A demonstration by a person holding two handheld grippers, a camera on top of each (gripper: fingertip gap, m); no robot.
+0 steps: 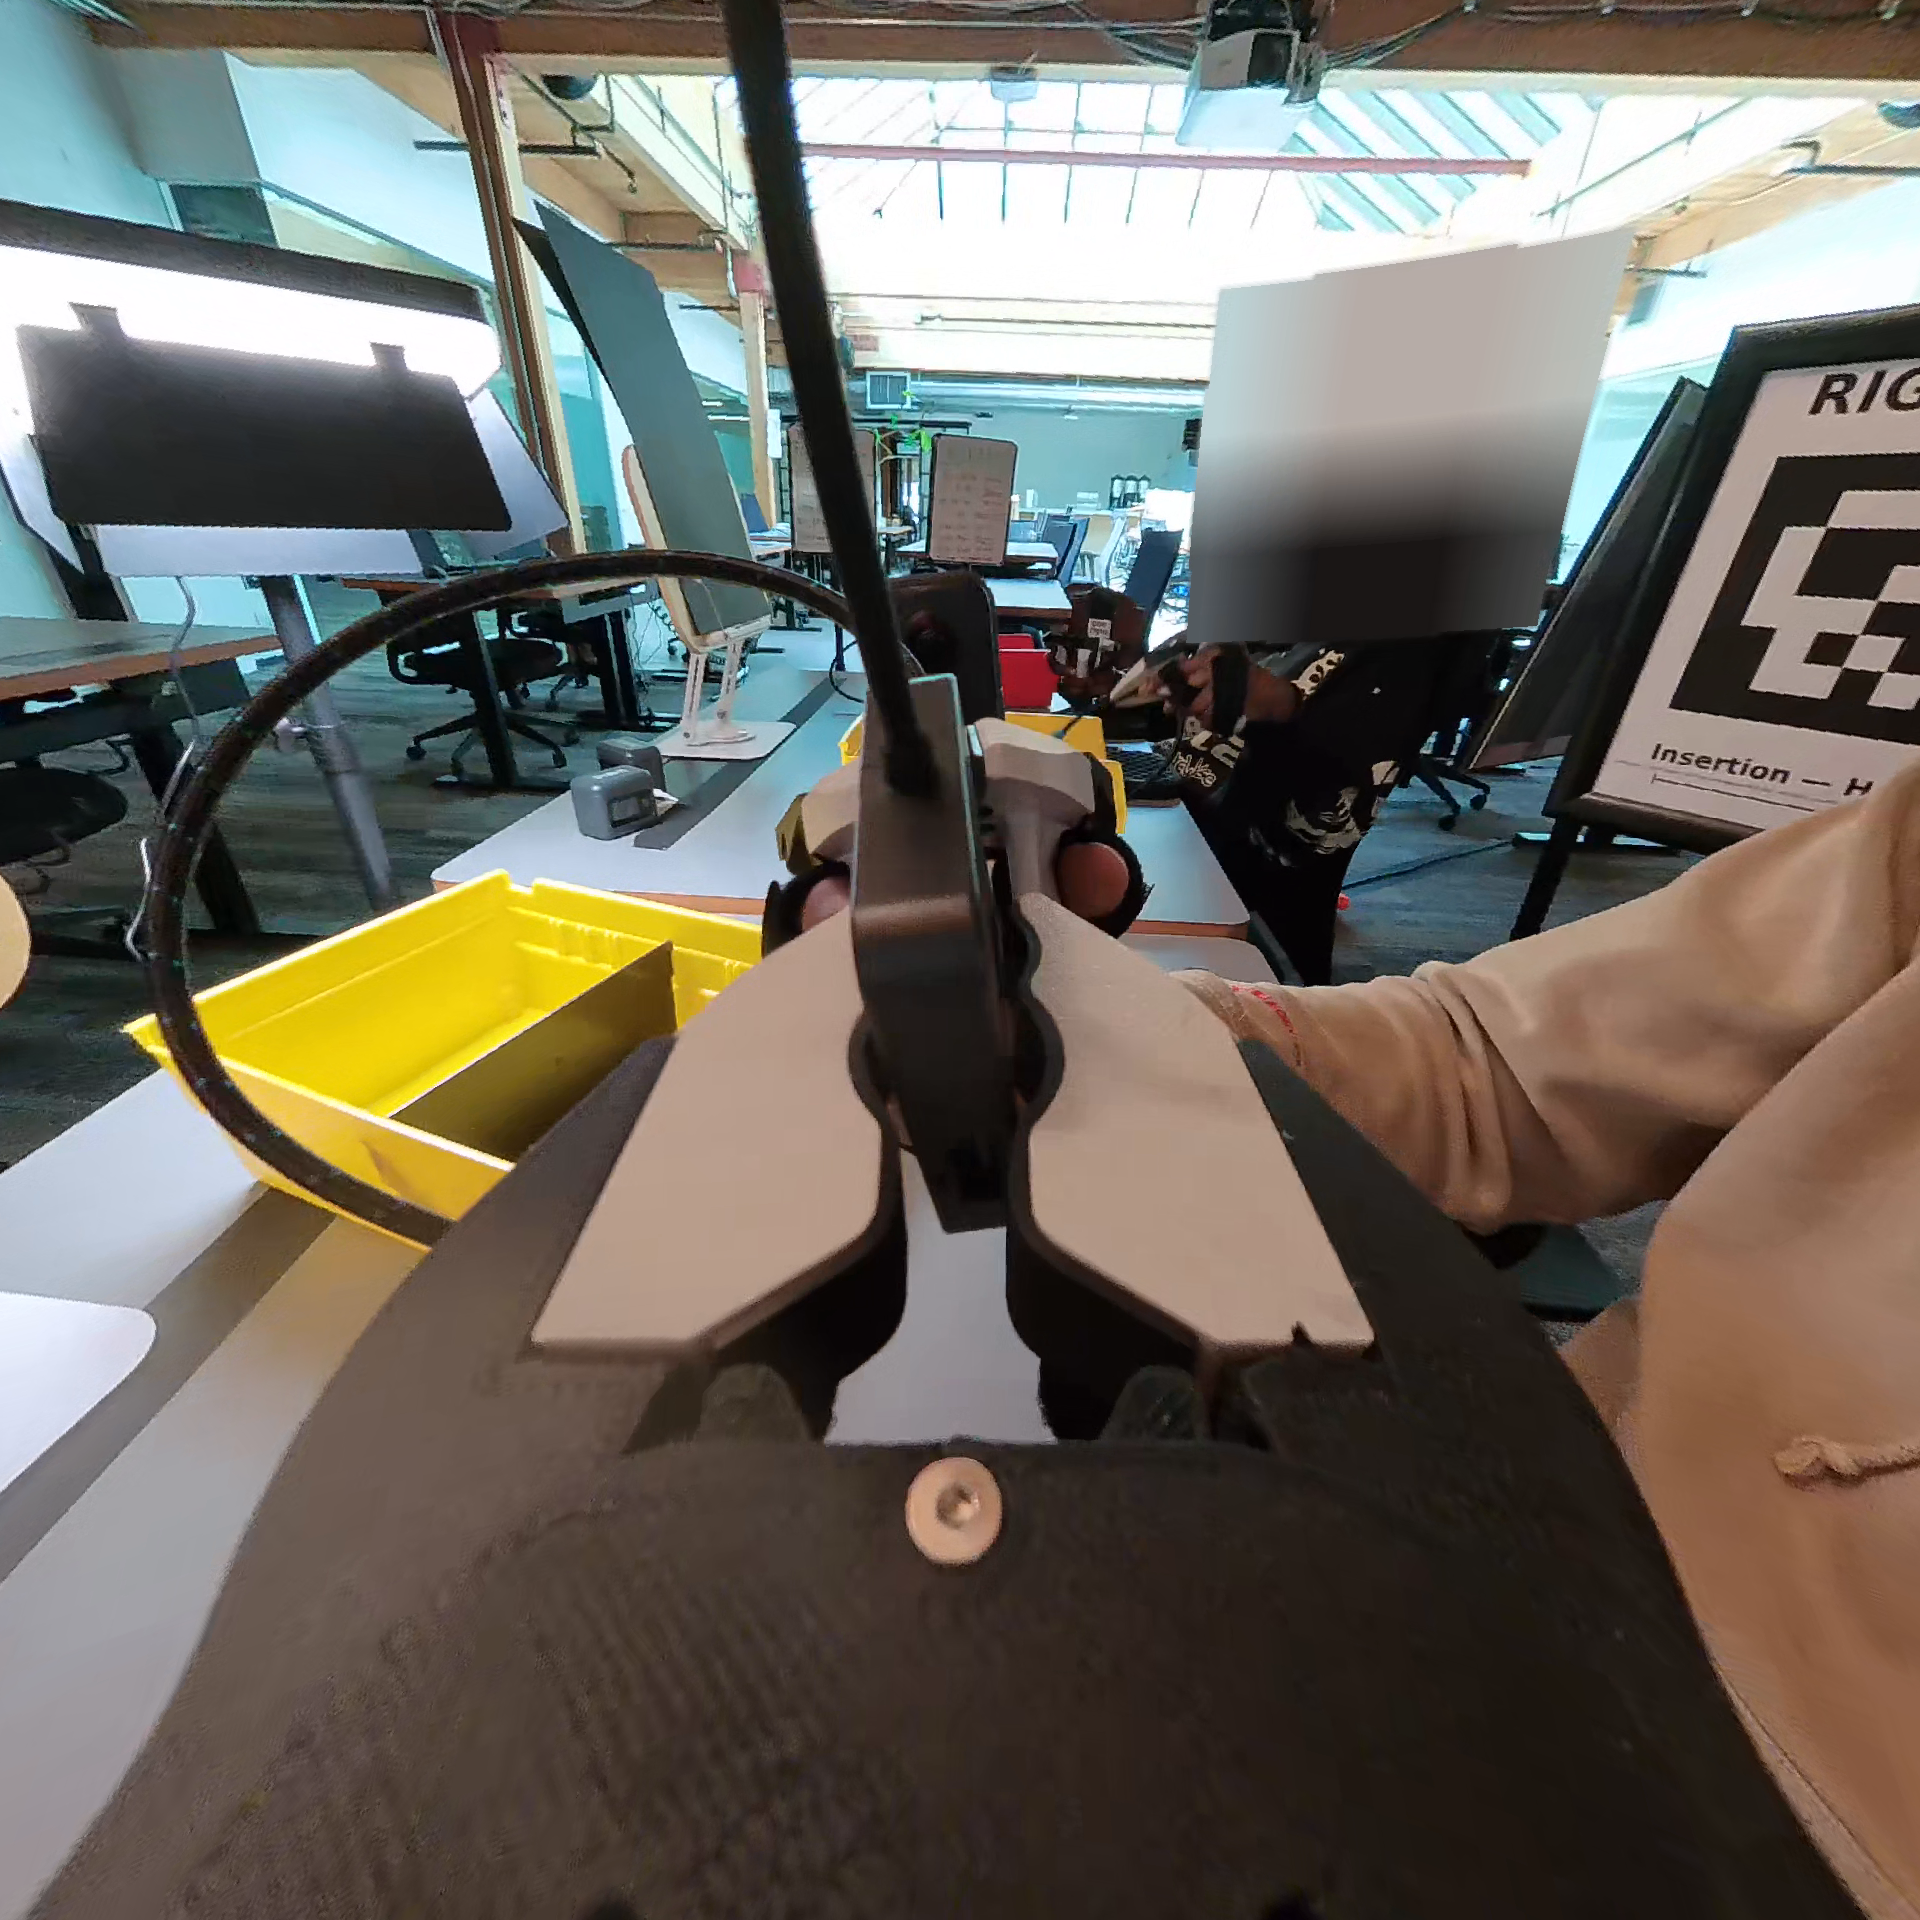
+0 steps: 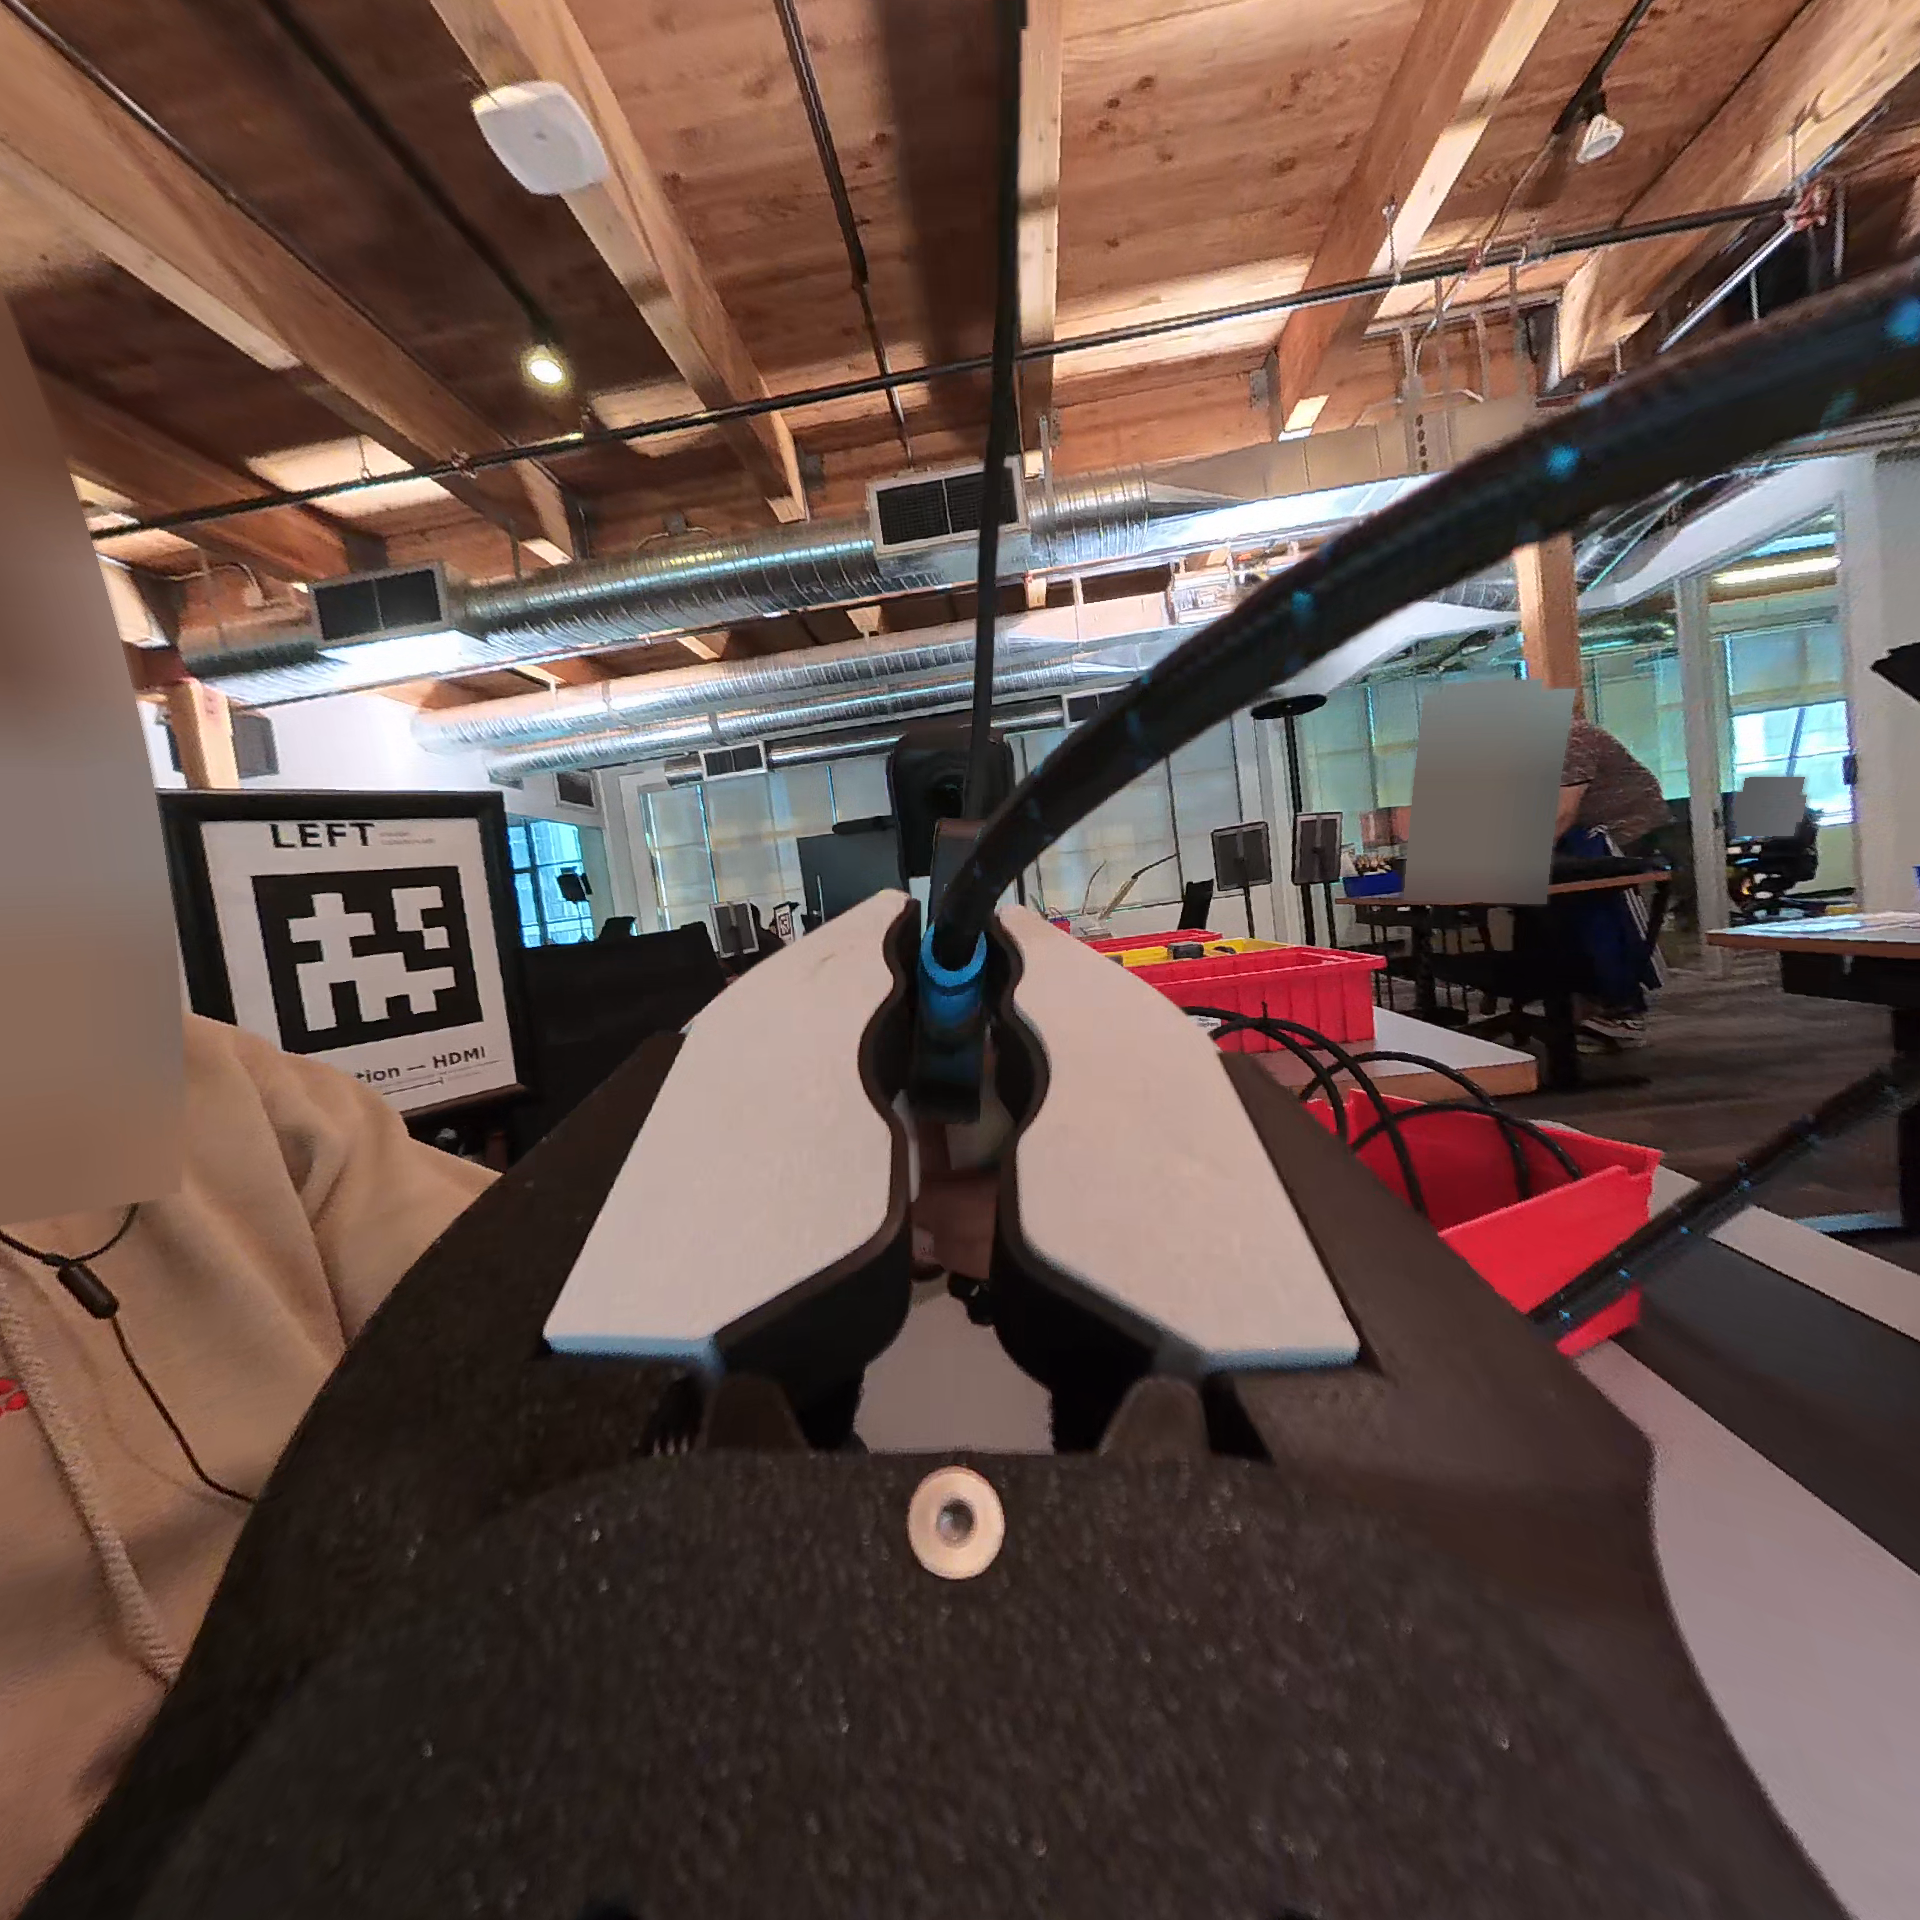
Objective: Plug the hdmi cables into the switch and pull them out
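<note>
My left gripper (image 1: 935, 935) is shut on the dark grey hdmi switch (image 1: 920, 997), held edge-on, with a thin black cable (image 1: 800, 343) rising from its far end. My right gripper (image 2: 951, 914) is shut on a black hdmi plug with a blue collar (image 2: 945, 997). Its braided cable (image 2: 1351, 582) arcs up to the right. The switch (image 2: 948, 862) shows just beyond the plug. I cannot tell whether the plug sits in a port. The right gripper (image 1: 1029, 800) faces mine just behind the switch. The braided cable (image 1: 187, 831) loops wide on the left.
A yellow bin (image 1: 416, 1039) sits on the grey table at left. A red bin (image 2: 1507, 1205) holding black cables sits at right, with more red bins behind. Marker boards stand at each side (image 1: 1787, 623) (image 2: 353, 935). A beige sleeve (image 1: 1558, 1060) reaches in from the right.
</note>
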